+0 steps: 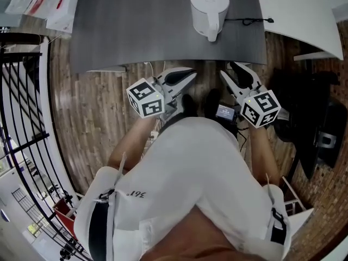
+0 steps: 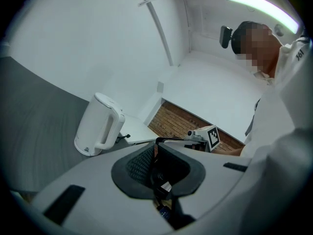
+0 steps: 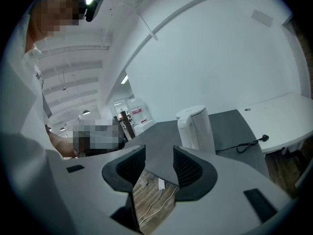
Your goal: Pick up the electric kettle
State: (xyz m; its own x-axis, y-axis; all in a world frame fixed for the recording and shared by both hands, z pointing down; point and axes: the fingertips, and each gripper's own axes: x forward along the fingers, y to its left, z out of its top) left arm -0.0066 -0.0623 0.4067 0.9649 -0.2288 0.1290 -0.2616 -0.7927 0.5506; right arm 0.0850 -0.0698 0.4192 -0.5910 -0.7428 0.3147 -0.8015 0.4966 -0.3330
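Spanning the far part of the scene, a dark grey tabletop (image 1: pixel 163 31) is seen above a wooden plank floor (image 1: pixel 98 107), and a white tabletop (image 1: pixel 304 10) is set against its right side. A black railing (image 1: pixel 22 102) is seen on the left.

The electric kettle (image 1: pixel 209 10) (image 2: pixel 100 126) (image 3: pixel 195 129), white, is stood upright on the far right part of the grey tabletop, with its handle turned toward the near edge. A black cord (image 1: pixel 250 20) (image 3: pixel 244 145) is laid just right of it, toward the white tabletop.

Both grippers are held over the floor just near of the table's edge, apart from the kettle. The left gripper (image 1: pixel 187 76) (image 2: pixel 155 153) is clenched, its jaws pressed together with nothing caught in them. The right gripper (image 1: pixel 232 69) (image 3: pixel 159 155) is released, its jaws spread wide and nothing grasped; only floor and the table's edge are seen through the gap.
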